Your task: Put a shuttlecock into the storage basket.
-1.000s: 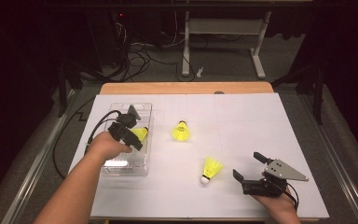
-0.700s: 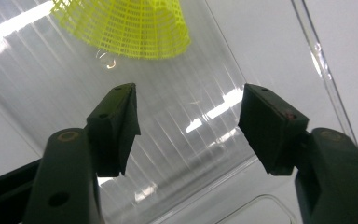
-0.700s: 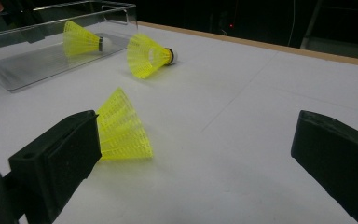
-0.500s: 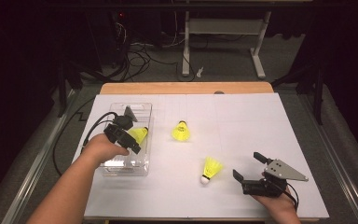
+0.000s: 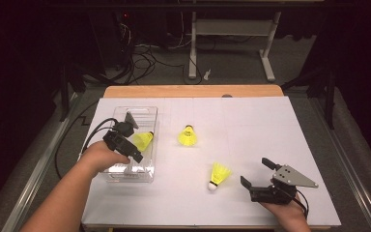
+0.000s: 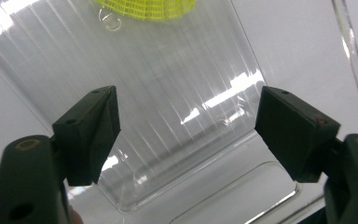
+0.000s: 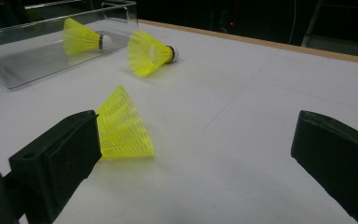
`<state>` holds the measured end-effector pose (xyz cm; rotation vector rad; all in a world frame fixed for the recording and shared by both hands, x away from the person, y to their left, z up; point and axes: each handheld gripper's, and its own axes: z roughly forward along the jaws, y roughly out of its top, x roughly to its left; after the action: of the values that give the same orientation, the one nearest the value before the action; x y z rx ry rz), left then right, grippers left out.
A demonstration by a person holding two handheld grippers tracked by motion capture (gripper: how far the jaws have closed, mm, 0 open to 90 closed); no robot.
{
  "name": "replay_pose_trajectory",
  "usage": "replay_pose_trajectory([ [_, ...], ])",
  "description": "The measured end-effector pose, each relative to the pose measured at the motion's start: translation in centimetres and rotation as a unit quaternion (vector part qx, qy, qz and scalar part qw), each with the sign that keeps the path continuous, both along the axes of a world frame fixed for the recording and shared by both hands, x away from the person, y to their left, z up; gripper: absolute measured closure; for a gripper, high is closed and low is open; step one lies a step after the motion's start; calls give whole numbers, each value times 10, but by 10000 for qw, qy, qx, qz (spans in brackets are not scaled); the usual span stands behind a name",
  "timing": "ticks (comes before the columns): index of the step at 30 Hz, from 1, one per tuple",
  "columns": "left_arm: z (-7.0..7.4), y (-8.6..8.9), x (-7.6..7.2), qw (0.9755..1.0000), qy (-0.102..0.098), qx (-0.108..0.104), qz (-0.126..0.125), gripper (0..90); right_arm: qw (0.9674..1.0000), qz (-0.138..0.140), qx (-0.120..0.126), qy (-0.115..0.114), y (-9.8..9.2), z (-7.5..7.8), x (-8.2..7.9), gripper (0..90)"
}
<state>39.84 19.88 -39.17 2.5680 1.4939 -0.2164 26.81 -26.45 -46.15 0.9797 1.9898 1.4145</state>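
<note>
— White table (image 5: 251, 125) holds what?
— A clear box (image 5: 147, 112) with one shuttlecock (image 5: 143, 140) inside; two shuttlecocks (image 5: 187, 136) lie outside. My left gripper (image 5: 134, 141) hangs over the box, wide open, empty. My right gripper (image 5: 256, 172) also, wide open.

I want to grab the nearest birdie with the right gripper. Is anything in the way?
Nothing visible blocks it. The right gripper is open, and the nearest shuttlecock lies on bare white table just off its left jaw, with open space between them.
</note>
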Motion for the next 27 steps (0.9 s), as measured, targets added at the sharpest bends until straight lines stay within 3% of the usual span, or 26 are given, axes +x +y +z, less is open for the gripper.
replay_pose_trajectory([
  [6,5,-2,-5,9997,58,-138,-201,118,10000,-3,-10,-3,1,0,0,21],
  [15,13,3,-7,9998,117,-130,-102,14,10000,-19,2,-10,0,1,0,21],
  [27,27,1,-12,9998,78,-80,-141,6,10000,-48,55,-33,-2,2,-1,21],
])
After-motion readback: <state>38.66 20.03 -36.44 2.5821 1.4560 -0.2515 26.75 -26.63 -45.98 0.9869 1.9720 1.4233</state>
